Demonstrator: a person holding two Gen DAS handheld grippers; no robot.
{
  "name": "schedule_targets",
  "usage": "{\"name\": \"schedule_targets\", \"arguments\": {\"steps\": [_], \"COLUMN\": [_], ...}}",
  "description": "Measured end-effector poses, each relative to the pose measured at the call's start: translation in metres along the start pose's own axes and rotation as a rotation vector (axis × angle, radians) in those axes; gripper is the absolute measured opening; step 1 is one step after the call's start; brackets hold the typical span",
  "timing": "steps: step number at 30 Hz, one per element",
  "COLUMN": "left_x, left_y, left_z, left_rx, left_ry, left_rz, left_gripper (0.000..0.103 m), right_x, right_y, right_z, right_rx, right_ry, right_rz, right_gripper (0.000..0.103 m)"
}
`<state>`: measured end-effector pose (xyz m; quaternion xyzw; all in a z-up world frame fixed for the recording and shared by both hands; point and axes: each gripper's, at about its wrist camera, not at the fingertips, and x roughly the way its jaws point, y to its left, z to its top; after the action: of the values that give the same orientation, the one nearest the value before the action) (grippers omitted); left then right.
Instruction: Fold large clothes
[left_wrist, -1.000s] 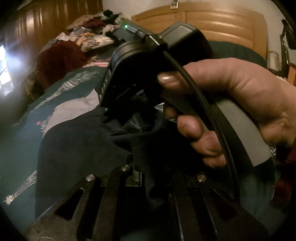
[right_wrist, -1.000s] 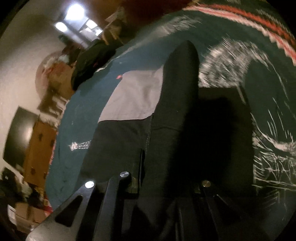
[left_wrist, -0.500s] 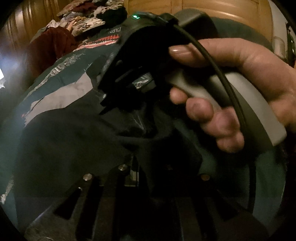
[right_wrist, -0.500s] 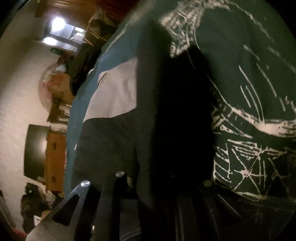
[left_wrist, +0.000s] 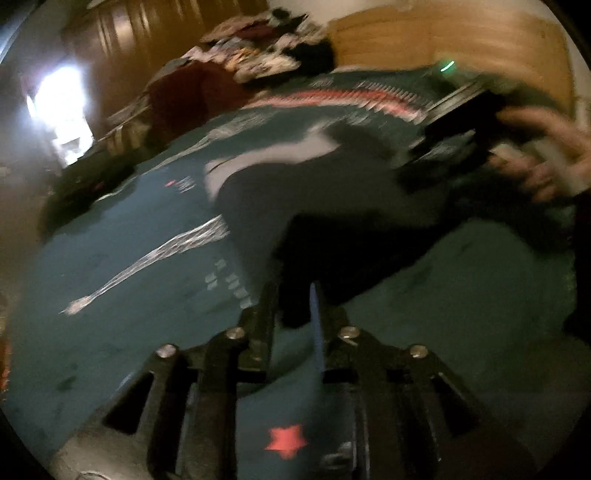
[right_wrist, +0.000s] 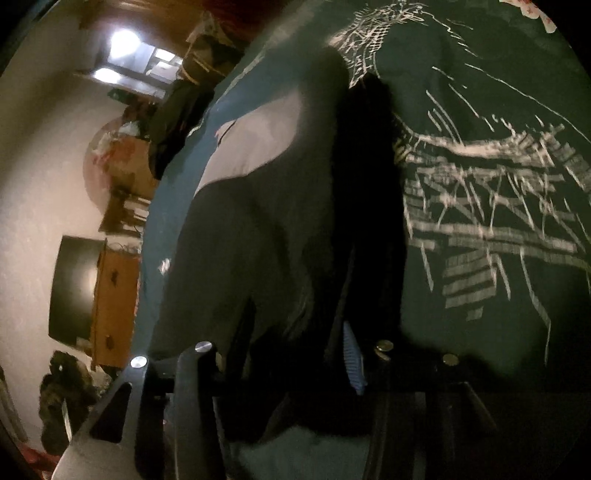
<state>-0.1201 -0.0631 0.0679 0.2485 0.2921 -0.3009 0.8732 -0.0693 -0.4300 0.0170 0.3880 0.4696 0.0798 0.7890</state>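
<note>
Dark garment (left_wrist: 332, 206) on teal bed (left_wrist: 110, 288)

Matt dark cloth garment (right_wrist: 295, 221)

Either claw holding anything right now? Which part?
Left claw: jaws just opened, nothing held; the dark garment lies beyond its tips. Right claw: jaws opening, garment's edge between them, apparently released.

Our left gripper (left_wrist: 293, 314) points down at a slant, its jaws just opening to a narrow gap, a corner of dark cloth between the tips with no visible clamp. Our right gripper (right_wrist: 299, 354) tilts down likewise, jaws newly parted wide, cloth lying loose between them. In the left wrist view, our right hand (left_wrist: 546, 158), blurred, wraps that gripper's handle at the upper right.
</note>
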Motion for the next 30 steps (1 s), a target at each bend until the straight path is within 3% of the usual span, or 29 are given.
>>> {"name": "schedule_targets", "arguments": {"steps": [3,9,12,13,15,17,18,19,20,21,24,27,28,30], "left_x": [0.013,0.025,0.025,0.026,0.037,0.047,0.050,0.051,0.052,0.052,0.056,0.038,0.022,-0.015], "left_y": [0.006,-0.002,-0.006,-0.007,-0.009,-0.009,-0.007,-0.004,-0.002,-0.001,-0.003,0.002,0.005,0.014], "left_z": [-0.004,0.009,0.009,0.010,0.010,0.008,0.007,0.007,0.005,0.001,-0.018,-0.015,-0.009,0.008], "left_rx": [-0.027,0.011,0.025,0.037,0.075,0.118,0.140,0.159,0.201,0.237,0.311,0.251,0.212,0.124], "left_ry": [0.020,-0.052,-0.061,-0.069,-0.090,-0.092,-0.081,-0.073,-0.060,-0.051,-0.020,0.001,-0.014,-0.118], "left_rz": [0.016,0.045,0.059,0.069,0.110,0.126,0.119,0.113,0.150,0.155,0.155,0.100,0.074,0.053], "left_gripper": [0.022,0.028,0.034,0.042,0.056,0.059,0.052,0.035,0.031,0.032,0.031,0.021,0.020,0.020], "right_x": [-0.004,-0.011,-0.002,0.000,0.003,0.007,0.009,0.011,0.011,0.008,0.002,0.009,0.009,0.007], "right_y": [0.007,0.020,0.024,0.026,0.028,0.028,0.029,0.030,0.024,0.014,-0.027,-0.025,-0.023,-0.019], "right_z": [-0.015,-0.032,-0.031,-0.032,-0.033,-0.033,-0.034,-0.035,-0.035,-0.035,-0.039,-0.045,-0.044,-0.042], "right_rx": [0.001,-0.021,-0.038,-0.040,-0.042,-0.052,-0.064,-0.084,-0.083,-0.059,0.048,0.009,0.007,-0.009], "right_ry": [-0.003,-0.019,-0.008,-0.011,-0.022,-0.025,-0.030,-0.042,-0.048,-0.056,-0.065,-0.050,-0.055,-0.059], "right_rz": [0.012,0.024,0.006,0.004,0.003,-0.015,-0.032,-0.062,-0.083,-0.089,-0.029,-0.072,-0.079,-0.092], "right_gripper": [0.063,0.080,0.080,0.080,0.067,0.056,0.044,0.035,0.014,0.007,0.005,0.005,0.005,0.005]}}
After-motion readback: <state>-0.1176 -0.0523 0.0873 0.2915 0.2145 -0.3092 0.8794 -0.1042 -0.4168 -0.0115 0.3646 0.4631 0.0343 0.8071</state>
